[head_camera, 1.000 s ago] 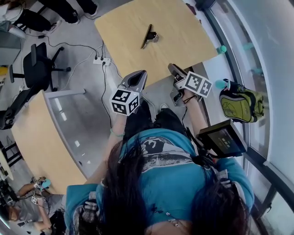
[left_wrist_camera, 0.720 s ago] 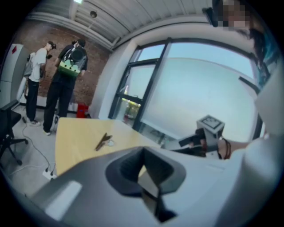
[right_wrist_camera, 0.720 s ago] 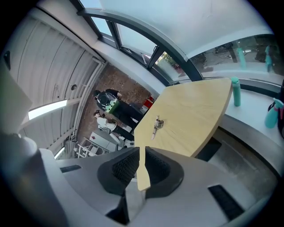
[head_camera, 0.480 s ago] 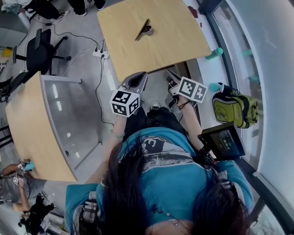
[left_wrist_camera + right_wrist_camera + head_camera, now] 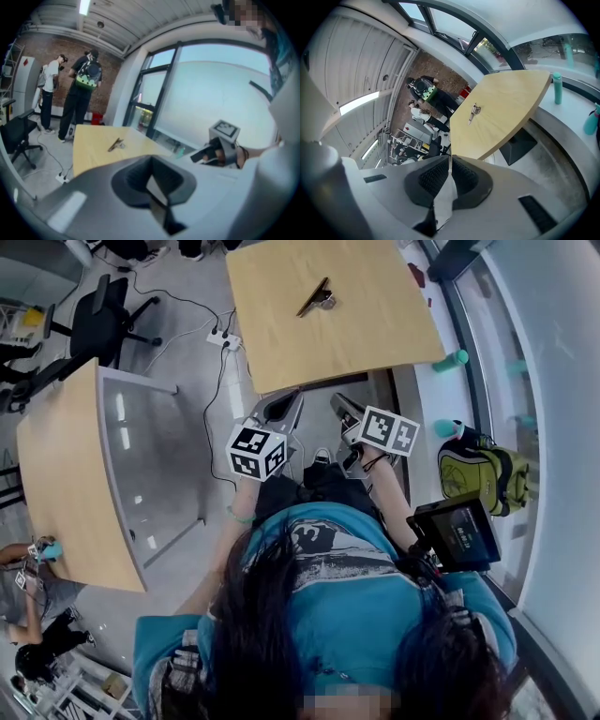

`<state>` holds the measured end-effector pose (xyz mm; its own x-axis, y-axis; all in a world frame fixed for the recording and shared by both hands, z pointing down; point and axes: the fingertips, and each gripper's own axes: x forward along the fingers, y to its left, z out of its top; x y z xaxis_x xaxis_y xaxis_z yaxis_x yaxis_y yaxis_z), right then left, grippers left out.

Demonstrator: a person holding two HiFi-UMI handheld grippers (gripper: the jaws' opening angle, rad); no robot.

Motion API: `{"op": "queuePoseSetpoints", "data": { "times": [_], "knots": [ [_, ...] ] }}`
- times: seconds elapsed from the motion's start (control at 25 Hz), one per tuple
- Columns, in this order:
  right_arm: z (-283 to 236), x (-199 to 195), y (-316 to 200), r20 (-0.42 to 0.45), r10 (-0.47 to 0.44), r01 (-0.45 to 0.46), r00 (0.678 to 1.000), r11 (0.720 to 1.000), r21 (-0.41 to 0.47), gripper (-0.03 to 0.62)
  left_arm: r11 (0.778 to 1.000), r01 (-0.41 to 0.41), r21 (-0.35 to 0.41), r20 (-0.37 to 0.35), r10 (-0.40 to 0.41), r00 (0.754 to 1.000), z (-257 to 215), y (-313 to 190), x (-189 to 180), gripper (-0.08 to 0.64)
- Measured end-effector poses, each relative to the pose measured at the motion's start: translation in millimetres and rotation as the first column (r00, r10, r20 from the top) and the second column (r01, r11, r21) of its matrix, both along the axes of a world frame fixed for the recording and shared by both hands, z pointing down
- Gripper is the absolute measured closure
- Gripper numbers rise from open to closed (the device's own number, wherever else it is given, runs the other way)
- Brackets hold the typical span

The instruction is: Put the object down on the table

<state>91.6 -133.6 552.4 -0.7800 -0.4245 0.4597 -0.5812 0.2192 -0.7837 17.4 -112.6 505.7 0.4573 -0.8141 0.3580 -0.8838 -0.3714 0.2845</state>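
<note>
A dark, slim clip-like object (image 5: 316, 298) lies on the light wooden table (image 5: 375, 334), far from both grippers. The left gripper view shows it as the object (image 5: 116, 144), the right gripper view as the object (image 5: 474, 112). My left gripper (image 5: 290, 397) is shut with nothing in it, held in the air short of the table's near edge. Beside it, my right gripper (image 5: 336, 401) is also shut and holds nothing. The right gripper (image 5: 200, 155) also shows in the left gripper view.
A second wooden table (image 5: 56, 474) stands to the left, with an office chair (image 5: 98, 324) and a power strip (image 5: 223, 337) on the floor behind it. At the right are a green backpack (image 5: 487, 474), teal bottles (image 5: 452, 359) and a small screen (image 5: 455, 532). Two people (image 5: 82, 89) stand beyond the table.
The head view has swung, so the table and the object now sit higher and to the right. Both grippers stay shut and have drawn slightly back from the table's edge.
</note>
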Motion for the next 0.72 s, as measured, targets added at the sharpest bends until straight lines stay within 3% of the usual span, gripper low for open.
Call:
{"op": "queuePoseSetpoints", "data": {
  "times": [0.32,0.72],
  "knots": [
    [2.3,-20.6,27.5,0.0,-0.028,0.028,1.0,0.999,-0.031,0.561,1.0,-0.002,-0.03,0.014,0.002,1.0,1.3,28.6,-12.2,0.557],
    [-8.5,-78.1,113.5,-0.023,0.031,-0.031,0.999,0.999,-0.017,0.563,0.999,-0.039,0.011,-0.014,0.039,0.999,-10.5,108.7,-81.1,0.557]
  ]
}}
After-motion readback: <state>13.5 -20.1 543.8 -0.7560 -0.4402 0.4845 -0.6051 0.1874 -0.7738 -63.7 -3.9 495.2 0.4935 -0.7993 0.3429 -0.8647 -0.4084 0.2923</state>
